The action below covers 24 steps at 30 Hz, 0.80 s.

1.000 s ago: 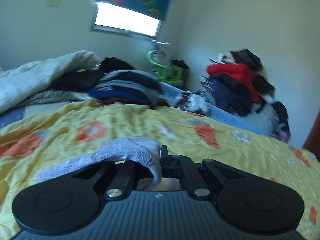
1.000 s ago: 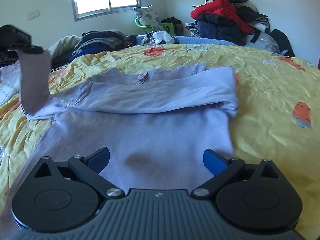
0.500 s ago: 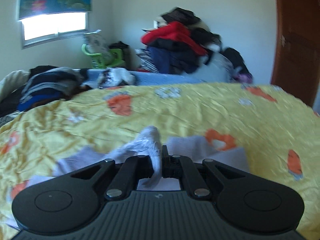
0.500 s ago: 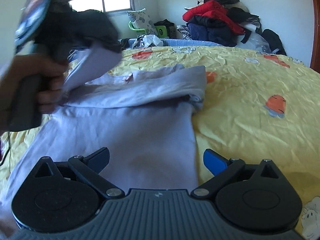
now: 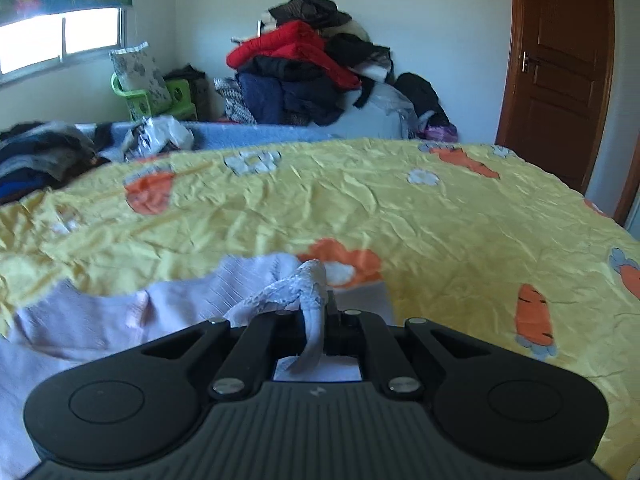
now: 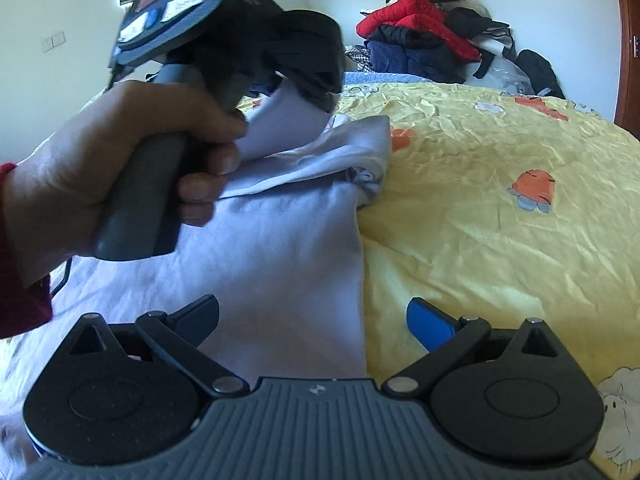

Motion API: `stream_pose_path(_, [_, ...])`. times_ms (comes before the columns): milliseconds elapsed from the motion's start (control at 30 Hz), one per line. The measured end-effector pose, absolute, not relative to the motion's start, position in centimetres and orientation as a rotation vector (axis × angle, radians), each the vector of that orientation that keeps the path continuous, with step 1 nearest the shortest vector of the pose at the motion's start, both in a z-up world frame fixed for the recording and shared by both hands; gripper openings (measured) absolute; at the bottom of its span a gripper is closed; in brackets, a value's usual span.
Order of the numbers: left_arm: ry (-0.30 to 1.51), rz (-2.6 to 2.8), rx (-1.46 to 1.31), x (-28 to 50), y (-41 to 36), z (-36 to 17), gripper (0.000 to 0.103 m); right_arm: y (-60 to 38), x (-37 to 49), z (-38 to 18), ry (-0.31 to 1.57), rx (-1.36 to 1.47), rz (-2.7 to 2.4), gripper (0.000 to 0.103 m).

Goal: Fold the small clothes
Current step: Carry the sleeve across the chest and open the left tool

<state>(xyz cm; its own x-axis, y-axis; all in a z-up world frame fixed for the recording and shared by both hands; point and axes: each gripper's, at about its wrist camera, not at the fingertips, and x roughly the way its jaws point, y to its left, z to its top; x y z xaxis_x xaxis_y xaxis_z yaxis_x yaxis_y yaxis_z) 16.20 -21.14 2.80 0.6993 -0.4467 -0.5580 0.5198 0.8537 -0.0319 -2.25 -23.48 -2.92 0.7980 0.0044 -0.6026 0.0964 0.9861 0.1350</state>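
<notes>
A small lilac long-sleeved top [image 6: 288, 248] lies on the yellow bedspread [image 6: 500, 208], its right sleeve folded across the chest. My left gripper [image 5: 320, 312] is shut on the lace-edged cuff of the left sleeve [image 5: 296, 292] and holds it over the top's upper right part. From the right wrist view the left gripper [image 6: 316, 96] hangs above the top with the sleeve [image 6: 280, 124] draped from it. My right gripper [image 6: 312, 320] is open and empty, low over the top's lower hem.
A pile of clothes [image 5: 316, 68] is stacked against the far wall. Folded dark clothes [image 5: 36, 156] lie at the bed's far left. A brown door [image 5: 560, 64] stands at the right. A green basket [image 5: 156, 96] sits under the window.
My left gripper has carried the sleeve from the far left across the top toward its right side. My right gripper has stayed open near the hem, shifting slightly right.
</notes>
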Motion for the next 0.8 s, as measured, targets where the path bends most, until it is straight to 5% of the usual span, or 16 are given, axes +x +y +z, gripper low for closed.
stream_pose_path(533, [0.662, -0.576, 0.220, 15.4, -23.2, 1.7, 0.012, -23.5, -2.4, -3.5, 0.653, 0.161, -0.058, 0.103])
stream_pose_path(600, [0.664, -0.582, 0.222, 15.2, -23.3, 1.8, 0.017, -23.5, -2.4, -3.6, 0.652, 0.157, -0.060, 0.103])
stream_pose_path(800, [0.615, -0.583, 0.228, 14.1, -23.6, 2.5, 0.065, -23.6, -2.4, -3.7, 0.649, 0.162, -0.060, 0.103])
